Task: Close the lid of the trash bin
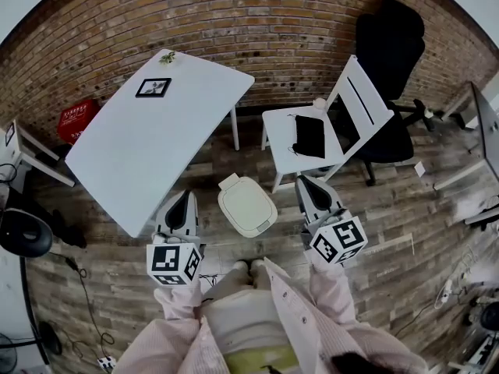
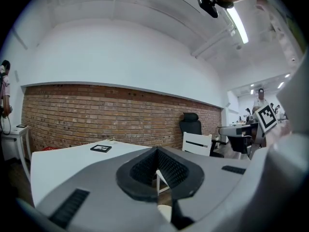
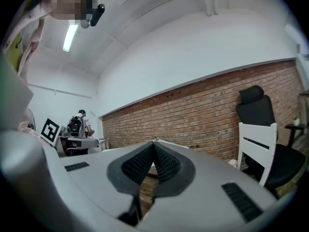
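Left gripper (image 1: pixel 186 196) and right gripper (image 1: pixel 306 181) are hanging clenched, empty | trash bin lid (image 1: pixel 248 206) is lying shut | task is looking done

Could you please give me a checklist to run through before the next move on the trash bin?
1. Trash bin on the floor, between both tongs in the head view: ok.
2. Lid fully down: cannot tell; from above it looks flat.
3. Nothing lying on the lid: ok.
4. Left tongs shut, empty: ok.
5. Right tongs shut, empty: ok.
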Tool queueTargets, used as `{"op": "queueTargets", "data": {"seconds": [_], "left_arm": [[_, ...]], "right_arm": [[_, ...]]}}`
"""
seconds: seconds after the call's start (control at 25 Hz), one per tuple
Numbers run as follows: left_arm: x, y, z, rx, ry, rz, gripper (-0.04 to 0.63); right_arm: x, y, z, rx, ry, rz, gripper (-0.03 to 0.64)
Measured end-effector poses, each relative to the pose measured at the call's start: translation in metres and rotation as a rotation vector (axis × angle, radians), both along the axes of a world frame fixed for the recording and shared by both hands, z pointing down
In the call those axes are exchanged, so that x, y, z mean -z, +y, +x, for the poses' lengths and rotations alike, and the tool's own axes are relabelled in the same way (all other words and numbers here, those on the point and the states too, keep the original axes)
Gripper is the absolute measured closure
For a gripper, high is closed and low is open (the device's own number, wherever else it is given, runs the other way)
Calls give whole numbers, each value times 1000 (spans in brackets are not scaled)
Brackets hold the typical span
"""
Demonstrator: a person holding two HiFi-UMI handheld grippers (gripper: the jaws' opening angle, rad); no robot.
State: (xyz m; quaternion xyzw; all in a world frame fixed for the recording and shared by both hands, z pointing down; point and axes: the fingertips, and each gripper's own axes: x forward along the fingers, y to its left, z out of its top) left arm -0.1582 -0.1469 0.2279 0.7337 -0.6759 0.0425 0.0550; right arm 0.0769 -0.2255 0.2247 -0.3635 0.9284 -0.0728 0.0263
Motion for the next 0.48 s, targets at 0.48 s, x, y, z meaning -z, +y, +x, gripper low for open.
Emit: {"op": "queueTargets", "data": {"seconds": [0.48], "left_arm": [[-6,-2,14,-5,8,-17,601]], "right_arm": [[-5,-1,19,-21,5,-5,614]]}}
